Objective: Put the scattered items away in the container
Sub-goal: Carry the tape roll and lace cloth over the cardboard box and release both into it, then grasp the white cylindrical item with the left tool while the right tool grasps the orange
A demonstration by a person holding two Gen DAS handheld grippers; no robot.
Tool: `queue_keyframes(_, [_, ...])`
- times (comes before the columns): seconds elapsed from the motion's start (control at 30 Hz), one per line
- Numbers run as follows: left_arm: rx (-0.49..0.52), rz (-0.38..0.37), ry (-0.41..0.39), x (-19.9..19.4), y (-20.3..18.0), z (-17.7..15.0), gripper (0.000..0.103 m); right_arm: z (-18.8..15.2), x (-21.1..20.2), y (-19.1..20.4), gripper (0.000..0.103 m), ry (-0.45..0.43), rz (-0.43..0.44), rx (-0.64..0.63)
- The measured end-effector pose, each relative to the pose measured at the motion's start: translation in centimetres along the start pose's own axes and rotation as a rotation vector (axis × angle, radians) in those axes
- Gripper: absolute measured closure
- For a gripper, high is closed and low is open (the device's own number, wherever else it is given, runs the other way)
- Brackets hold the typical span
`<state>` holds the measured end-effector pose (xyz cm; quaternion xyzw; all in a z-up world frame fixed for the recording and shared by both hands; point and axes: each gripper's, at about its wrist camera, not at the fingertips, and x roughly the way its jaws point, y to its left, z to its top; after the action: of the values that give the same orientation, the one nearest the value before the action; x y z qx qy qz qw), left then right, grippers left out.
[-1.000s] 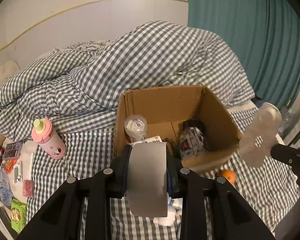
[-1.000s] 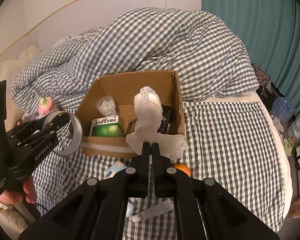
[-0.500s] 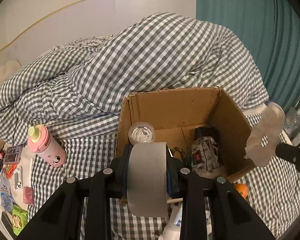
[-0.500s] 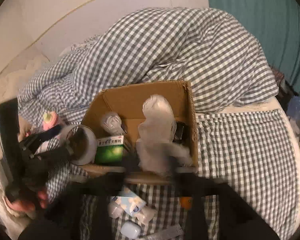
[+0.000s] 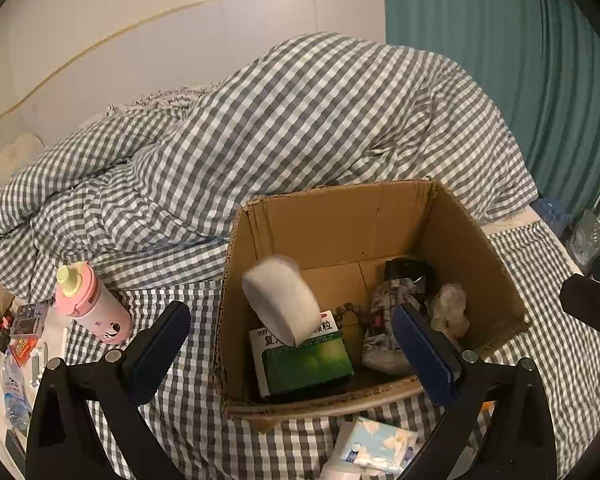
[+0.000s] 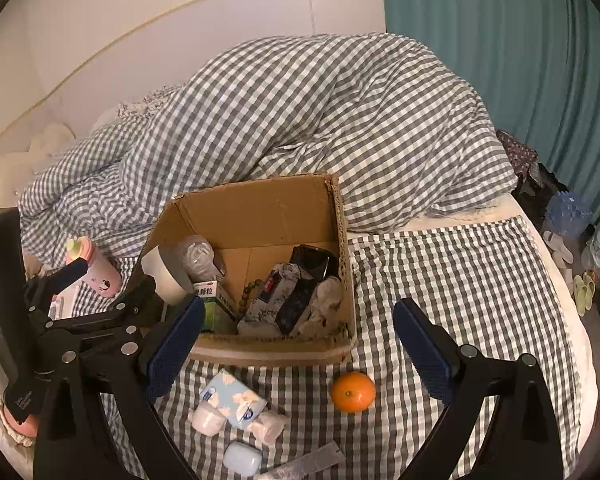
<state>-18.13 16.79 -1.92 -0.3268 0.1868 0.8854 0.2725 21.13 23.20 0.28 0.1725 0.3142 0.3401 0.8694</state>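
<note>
Both my tongs are spread wide with nothing in them: left gripper (image 5: 292, 344) over the open brown cardboard box (image 5: 340, 224), where the grey tape roll (image 5: 280, 300) sits on a green medicine carton (image 5: 304, 360). Right gripper (image 6: 300, 344) hangs nearby, crumpled white sock (image 6: 324, 304) in the box's corner. Orange tangerine (image 6: 353, 392) and tissue pack (image 6: 236, 398) lie on the grey checked bedsheet (image 6: 460, 280), teal curtain (image 6: 500, 60) behind.

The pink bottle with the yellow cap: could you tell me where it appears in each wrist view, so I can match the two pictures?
Left wrist view: the pink bottle stands on the checked bedding at left, just above the left finger, left of the cardboard box.
Right wrist view: the pink bottle sits at left, partly behind the other gripper, again left of the box.
Shared landmark: the cardboard box.
</note>
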Motion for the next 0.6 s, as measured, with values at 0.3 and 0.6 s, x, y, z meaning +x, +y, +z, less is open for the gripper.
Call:
queue_keyframes(0.3, [0.039, -0.037, -0.037, -6.0, -0.3, -2.6, 0.0, -4.5, -6.6, 0.4, 0.008, -0.037, -0.036, -0.036])
queue_keyframes(0.6, [0.038, -0.043, 0.013, -6.4, 1.5, -13.1, 0.0, -12.8, -7.0, -0.2, 0.008, 0.039, -0.037, -0.014])
